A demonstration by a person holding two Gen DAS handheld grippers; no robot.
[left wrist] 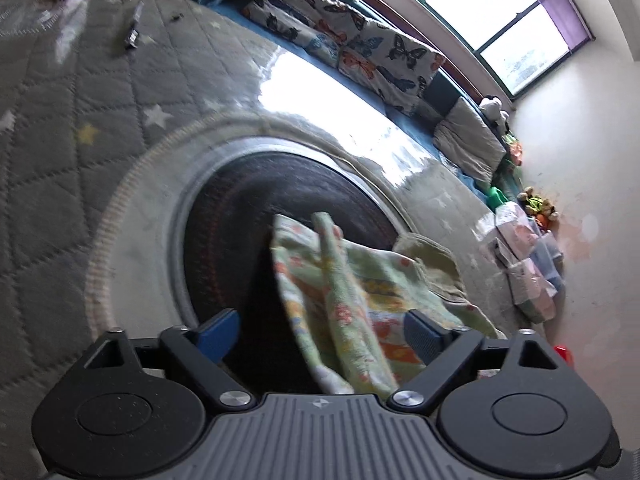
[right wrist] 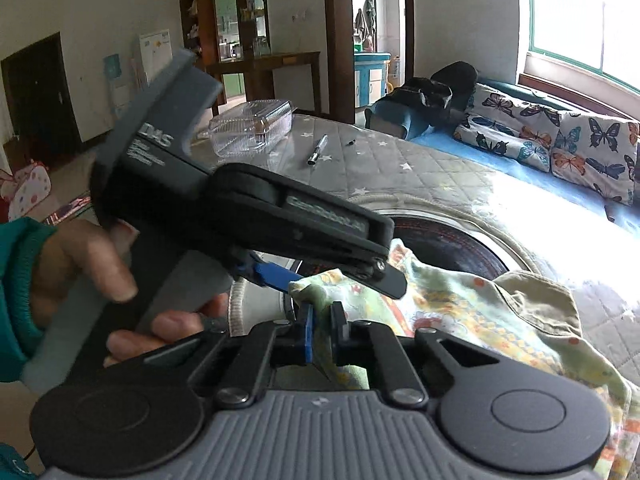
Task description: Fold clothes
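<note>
Pinching the floral cloth (right wrist: 440, 300) in the right gripper (right wrist: 322, 330), left gripper (left wrist: 320, 336) standing wide around a fold, quilted mat (left wrist: 80, 128) beneath.

Right tongs (right wrist: 322, 330): my jaws pinched on floral cloth (right wrist: 440, 304).
Left tongs (right wrist: 280, 276): just above, hand-held.

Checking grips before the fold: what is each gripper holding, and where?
The right gripper pinches the patterned cloth at a bunched edge. The left gripper stands open around the cloth, not gripping.
</note>
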